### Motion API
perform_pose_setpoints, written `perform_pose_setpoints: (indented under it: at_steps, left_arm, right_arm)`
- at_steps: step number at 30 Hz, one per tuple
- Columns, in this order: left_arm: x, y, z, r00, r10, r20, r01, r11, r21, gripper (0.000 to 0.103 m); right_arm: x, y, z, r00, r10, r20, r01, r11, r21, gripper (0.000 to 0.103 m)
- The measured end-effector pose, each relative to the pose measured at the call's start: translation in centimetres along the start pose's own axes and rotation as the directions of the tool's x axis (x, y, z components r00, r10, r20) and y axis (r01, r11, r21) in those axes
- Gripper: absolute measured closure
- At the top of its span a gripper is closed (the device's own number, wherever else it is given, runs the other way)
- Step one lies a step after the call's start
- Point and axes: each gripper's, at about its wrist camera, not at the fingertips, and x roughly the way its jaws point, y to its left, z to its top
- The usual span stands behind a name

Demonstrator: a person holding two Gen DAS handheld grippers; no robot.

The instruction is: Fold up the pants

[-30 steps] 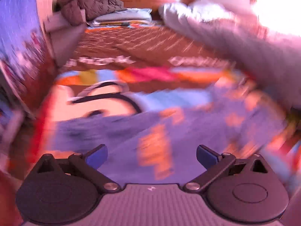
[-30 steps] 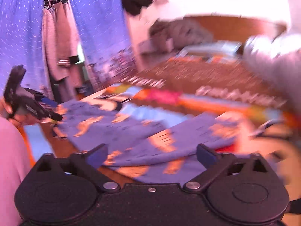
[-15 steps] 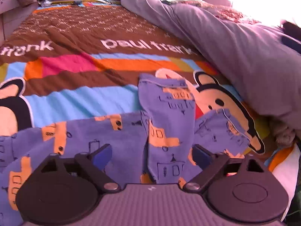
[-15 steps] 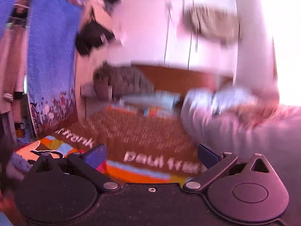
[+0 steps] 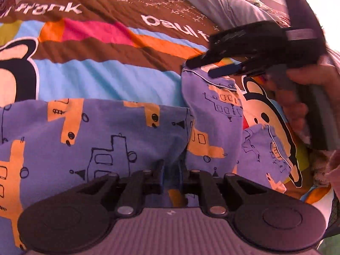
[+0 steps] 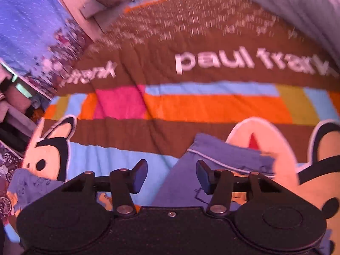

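A: Bedding first: the cartoon quilt (image 5: 110, 48) lies broad and flat, and the blue printed pants (image 5: 89, 140) sprawl across its near part, long axis running side to side in the left wrist view.

B: And the grippers?

A: The left gripper (image 5: 171, 175) has just been closing and now pinches a ridge of the pants by the crotch. The right gripper (image 6: 171, 175) has been narrowing too, jaws half apart, nothing pressed; the leg cuff (image 6: 229, 155) lies just ahead, slightly right of its gap.

B: So the right is nearer the cuff. Room?

A: Open quilt beyond; a grey duvet (image 5: 240, 10) crowds the right side.
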Motion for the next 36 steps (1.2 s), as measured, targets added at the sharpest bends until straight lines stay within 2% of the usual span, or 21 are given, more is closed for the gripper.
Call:
perform_pose_setpoints:
  at_steps: [3,5,8,10,13,14,16,18,21,25,26,27,28,29,30,31,34,36]
  left_arm:
    - [0.3,0.3,0.1,1.0,-0.006,-0.002,0.006,1.0,-0.007,0.09]
    - [0.2,0.3,0.2,1.0,-0.007,-0.004,0.007,1.0,0.002,0.087]
    - [0.2,0.2,0.2,1.0,-0.022,-0.009,0.022,0.999,0.026,0.077]
    - [0.2,0.0,0.2,1.0,-0.024,-0.017,0.025,0.999,0.048,0.072]
    - [0.5,-0.7,0.4,1.0,0.006,-0.024,-0.004,0.997,0.081,0.07]
    - [0.6,-0.9,0.4,1.0,0.013,-0.026,-0.011,0.996,0.086,0.07]
    - [0.4,-0.9,0.5,1.0,0.004,-0.031,-0.001,0.996,0.087,0.062]
    - [0.1,-0.8,0.7,0.999,-0.043,-0.024,0.044,0.996,0.073,0.035]
    - [-0.1,-1.0,0.8,0.997,-0.073,-0.003,0.073,0.994,0.077,0.03]
    - [0.1,-2.7,1.0,0.998,-0.054,0.021,0.047,0.969,0.243,0.03]
    - [0.4,-3.1,1.0,0.999,-0.04,0.02,0.033,0.961,0.274,0.031]
    - [0.7,-3.5,1.0,1.0,-0.026,0.013,0.021,0.953,0.301,0.043]
    - [0.9,-3.8,1.1,1.0,-0.008,0.007,0.005,0.945,0.327,0.058]
    - [1.1,-4.2,1.1,1.0,0.028,0.011,-0.03,0.933,0.357,0.092]
    - [1.1,-4.6,1.0,0.996,0.077,0.034,-0.084,0.918,0.388,0.102]
    - [1.0,-4.8,0.8,0.993,0.097,0.065,-0.115,0.907,0.406,0.103]
    - [-0.7,-5.1,0.5,0.986,0.048,0.158,-0.108,0.911,0.399,0.103]
    - [-1.8,-6.4,0.4,0.974,0.044,0.222,-0.137,0.895,0.424,0.103]
  right_arm:
    - [2.6,1.2,-0.2,0.989,-0.116,-0.094,0.11,0.992,-0.068,0.049]
    - [4.1,1.1,-0.4,0.979,-0.157,-0.131,0.148,0.986,-0.074,0.05]
    - [4.5,1.1,-1.1,0.975,-0.188,-0.115,0.178,0.979,-0.096,0.066]
    - [4.1,1.0,-1.6,0.981,-0.171,-0.089,0.161,0.981,-0.111,0.089]
    - [3.2,0.4,-2.0,0.988,-0.137,-0.069,0.131,0.987,-0.092,0.101]
    - [2.7,0.1,-2.1,0.991,-0.121,-0.051,0.117,0.99,-0.085,0.101]
    - [1.9,0.0,-1.7,0.994,-0.105,-0.017,0.104,0.992,-0.079,0.102]
    - [0.2,-0.5,-2.2,0.996,-0.082,0.031,0.085,0.993,-0.08,0.102]
    - [-2.2,-0.8,-3.2,0.991,-0.096,0.098,0.108,0.987,-0.123,0.102]
    - [-4.7,-1.0,-4.6,0.979,-0.097,0.177,0.126,0.979,-0.162,0.102]
    - [-5.0,-1.0,-4.7,0.977,-0.092,0.192,0.124,0.978,-0.165,0.102]
    - [-5.6,-1.1,-4.9,0.974,-0.081,0.212,0.119,0.978,-0.169,0.102]
    - [-6.2,-1.1,-5.1,0.971,-0.072,0.229,0.113,0.978,-0.174,0.102]
    - [-6.6,-1.0,-5.2,0.968,-0.062,0.243,0.109,0.977,-0.183,0.102]
    - [-7.1,-0.9,-5.4,0.966,-0.053,0.254,0.104,0.976,-0.191,0.102]
    - [-7.6,-1.0,-5.6,0.964,-0.04,0.262,0.093,0.977,-0.194,0.102]
    - [-8.8,-1.2,-6.1,0.957,-0.003,0.29,0.056,0.983,-0.177,0.102]
    - [-10.1,-1.3,-6.7,0.939,0.017,0.344,0.04,0.986,-0.161,0.102]
